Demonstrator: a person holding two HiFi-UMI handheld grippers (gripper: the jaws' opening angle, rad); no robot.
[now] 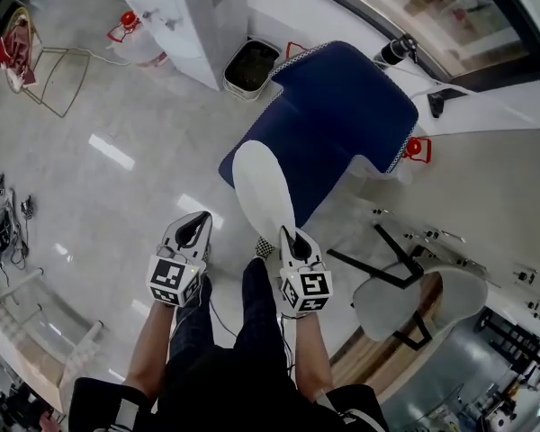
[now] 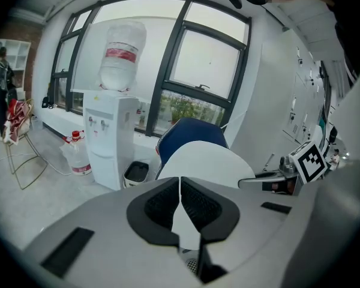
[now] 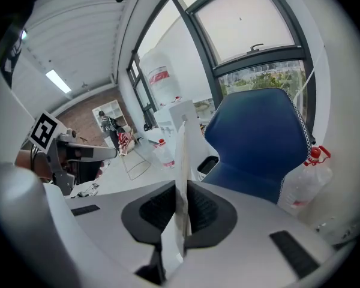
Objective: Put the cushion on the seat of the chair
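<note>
carrying step: the right tool pinches the white cushion by its edge, over the near edge of the blue chair; the left tool is closed, empty; next, lay the cushion flat on the seat

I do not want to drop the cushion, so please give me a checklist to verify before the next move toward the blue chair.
1. Right claw grips the white cushion: ok, jaws closed on its edge.
2. Left claw free to help: ok, jaws together, beside the cushion, not on it.
3. Seat of the blue chair bare: ok.
4. Cushion flat for placing: not ok, it stands on edge in the right gripper view.
5. Cushion already above the seat: cannot tell, the head view only overlaps them.
6. Bottle off the seat: ok, it stands beside the chair.
</note>
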